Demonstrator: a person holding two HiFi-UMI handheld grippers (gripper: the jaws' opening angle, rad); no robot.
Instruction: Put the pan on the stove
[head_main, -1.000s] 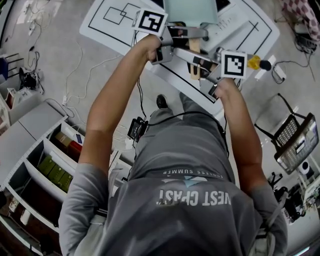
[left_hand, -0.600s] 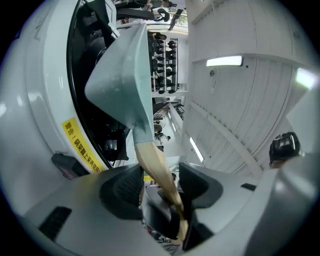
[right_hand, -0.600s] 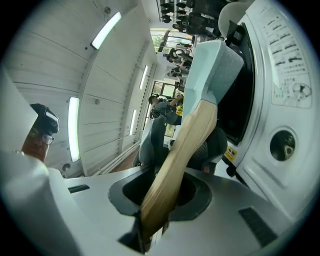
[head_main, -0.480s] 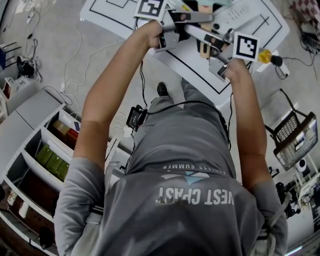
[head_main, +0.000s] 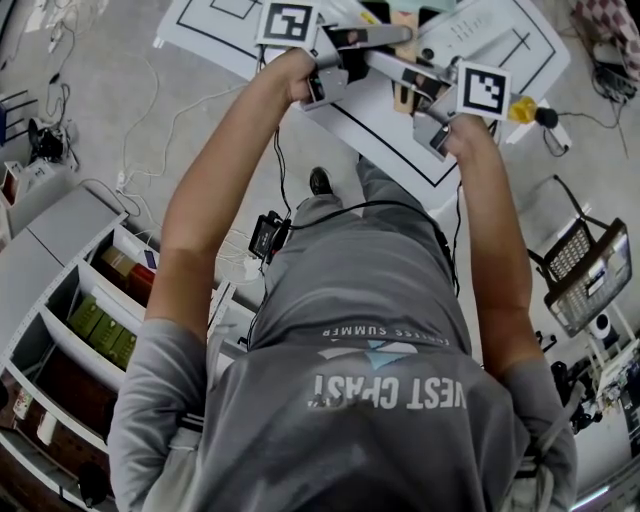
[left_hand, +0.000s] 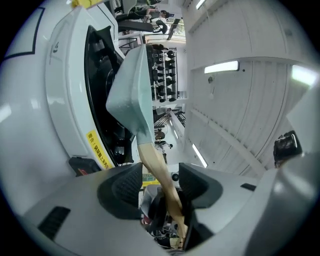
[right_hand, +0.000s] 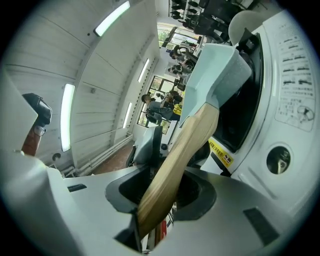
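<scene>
A pale green pan (left_hand: 131, 82) with a wooden handle (left_hand: 156, 167) hangs tilted over the white stove (left_hand: 60, 115) and its black top (left_hand: 100, 85). My left gripper (left_hand: 159, 180) is shut on the handle. In the right gripper view the same pan (right_hand: 220, 75) rises past the stove (right_hand: 290, 110). Its handle (right_hand: 175, 165) lies between the jaws of my right gripper (right_hand: 167, 187), which are opening, with dark gaps beside the wood. In the head view both grippers, left (head_main: 350, 42) and right (head_main: 420, 85), meet at the handle (head_main: 404, 90); the pan body is cut off at the top edge.
The stove stands on a white table sheet with black lines (head_main: 200, 30). A yellow object (head_main: 520, 108) lies at its right edge. Shelving with boxes (head_main: 90, 310) stands at the left, a wire basket (head_main: 585, 275) at the right, and cables run over the floor (head_main: 130, 150).
Both grippers and the pan have moved forward, toward the top of the head view, so more of the pan is cut off. The hands stay close together on the handle.
</scene>
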